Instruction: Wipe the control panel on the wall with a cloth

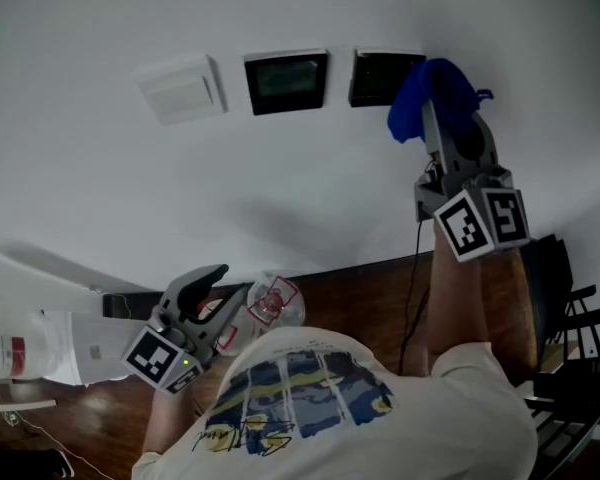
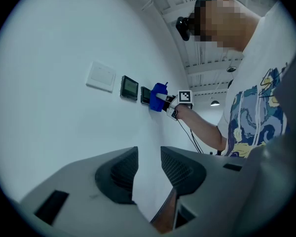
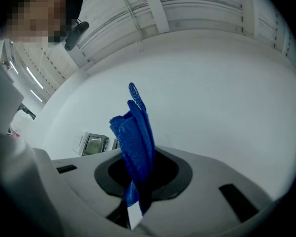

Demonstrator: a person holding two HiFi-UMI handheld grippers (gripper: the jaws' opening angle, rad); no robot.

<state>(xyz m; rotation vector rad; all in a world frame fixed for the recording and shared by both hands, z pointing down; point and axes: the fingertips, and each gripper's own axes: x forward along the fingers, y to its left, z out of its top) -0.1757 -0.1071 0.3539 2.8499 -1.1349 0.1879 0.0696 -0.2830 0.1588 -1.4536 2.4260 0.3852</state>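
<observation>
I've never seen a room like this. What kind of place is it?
Probably an office or workshop room, indoors. A white wall carries a switch and two dark panels, the floor is wood, and black chairs stand at the right.

The cloth (image 3: 135, 137) fills the right jaws. Bare wall (image 3: 212, 83) lies open to their right; a panel (image 3: 94, 143) stands left.
</observation>
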